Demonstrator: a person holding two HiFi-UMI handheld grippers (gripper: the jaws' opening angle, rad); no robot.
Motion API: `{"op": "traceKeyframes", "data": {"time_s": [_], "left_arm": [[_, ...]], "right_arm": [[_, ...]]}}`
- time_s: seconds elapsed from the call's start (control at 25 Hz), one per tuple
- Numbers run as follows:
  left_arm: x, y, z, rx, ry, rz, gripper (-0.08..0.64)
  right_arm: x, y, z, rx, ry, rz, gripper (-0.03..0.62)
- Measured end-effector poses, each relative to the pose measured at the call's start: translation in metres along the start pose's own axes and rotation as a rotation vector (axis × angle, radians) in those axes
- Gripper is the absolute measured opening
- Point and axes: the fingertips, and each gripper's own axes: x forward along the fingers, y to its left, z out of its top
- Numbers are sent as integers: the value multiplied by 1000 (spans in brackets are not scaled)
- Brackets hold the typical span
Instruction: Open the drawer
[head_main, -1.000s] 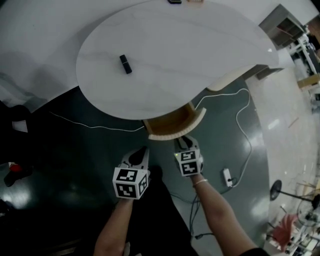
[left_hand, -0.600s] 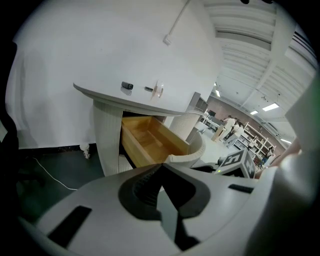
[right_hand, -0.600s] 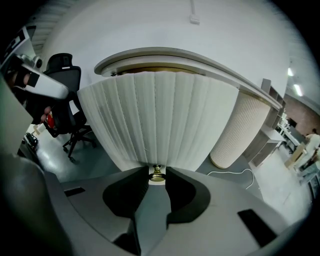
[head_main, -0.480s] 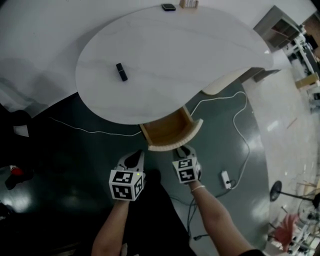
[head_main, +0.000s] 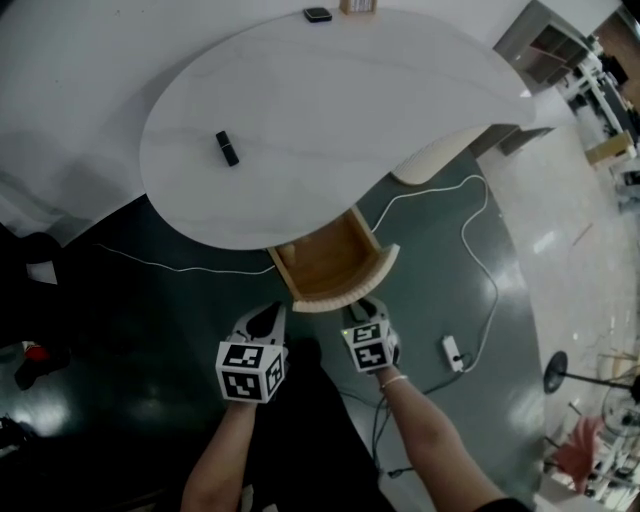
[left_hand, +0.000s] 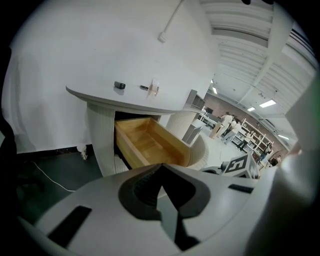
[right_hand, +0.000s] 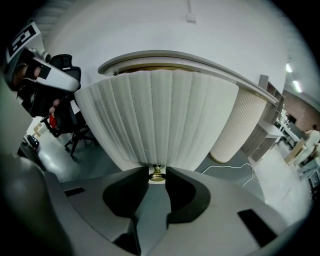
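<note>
The drawer stands well out from under the white table, at the 6 o'clock edge of the top in the head view, its wooden inside bare. In the right gripper view its ribbed white front fills the frame, and the small brass knob sits at the front's 6 o'clock. My right gripper pinches that knob at the very tips of its pads. My left gripper hangs at about 8 o'clock of the drawer, jaws pressed together on nothing.

I judge the main risk to be the pinch itself. The knob is round and small, and only the pad tips have it, so a pull that drifts down or sideways could let it slip out.

With this much of the box showing, a further hard pull could bring the drawer off its runners, and nothing holds it from below.

A cable loops at 3 o'clock of the drawer, with a power strip at 4 o'clock. Stepping back could snag them.
</note>
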Motion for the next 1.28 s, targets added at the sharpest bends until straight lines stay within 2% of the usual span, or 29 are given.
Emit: {"op": "traceKeyframes", "data": {"time_s": [0.6, 0.84, 1.0, 1.28], "left_arm": [[-4, -7, 9, 23, 9, -23, 3], [-6, -8, 14, 34, 9, -36, 3], [-7, -10, 19, 38, 1, -45, 3], [-4, -16, 31, 44, -16, -61, 3]], "right_arm": [[-10, -2, -19, 37, 78, -33, 101], [-13, 0, -17, 114, 134, -56, 101], [-24, -2, -14, 159, 137, -86, 101], [-48, 14, -13, 236, 121, -38, 101]]}}
